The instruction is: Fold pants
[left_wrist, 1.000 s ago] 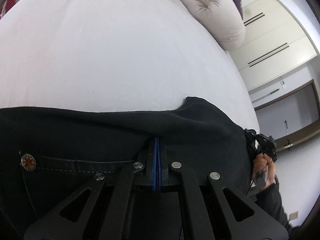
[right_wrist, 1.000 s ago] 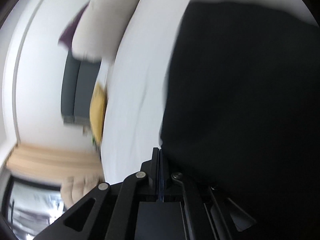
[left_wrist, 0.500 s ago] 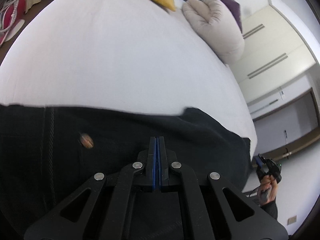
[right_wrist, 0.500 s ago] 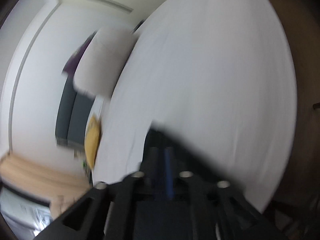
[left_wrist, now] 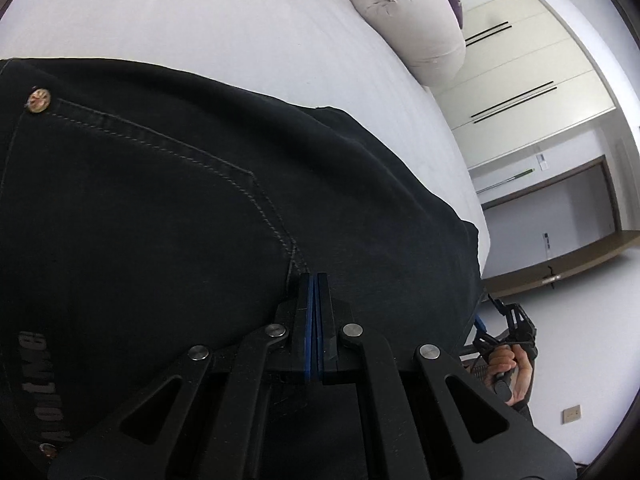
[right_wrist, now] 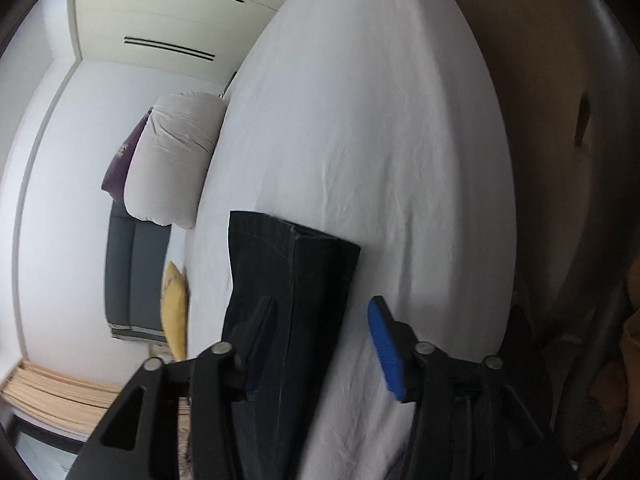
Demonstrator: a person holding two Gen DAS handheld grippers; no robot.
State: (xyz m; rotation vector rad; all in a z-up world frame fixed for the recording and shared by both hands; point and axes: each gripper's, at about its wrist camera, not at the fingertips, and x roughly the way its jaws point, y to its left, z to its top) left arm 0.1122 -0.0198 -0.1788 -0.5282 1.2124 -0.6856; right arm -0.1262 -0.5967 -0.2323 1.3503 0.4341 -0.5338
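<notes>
Black jeans point(left_wrist: 168, 208) lie on the white bed point(left_wrist: 200, 12), back pocket and a brass rivet point(left_wrist: 39, 100) showing. My left gripper point(left_wrist: 315, 280) is shut, its blue pads pressed together at the near edge of the jeans by the pocket seam; whether cloth is pinched between them is hidden. In the right wrist view a folded edge of the jeans point(right_wrist: 288, 280) lies on the sheet. My right gripper point(right_wrist: 320, 328) is open; its left finger rests on the denim, and its blue right pad point(right_wrist: 384, 348) hangs over bare sheet.
A beige pillow point(left_wrist: 404, 12), a purple cushion and a yellow cushion point(right_wrist: 174, 316) lie at the head of the bed. White wardrobes point(left_wrist: 532, 92) stand beyond. The bed edge point(left_wrist: 478, 236) drops off at the right, where my other hand shows.
My right gripper has opened and let go of the jeans, which now lie folded on the bed. The left view has shifted over the pocket; the left gripper stays shut.
</notes>
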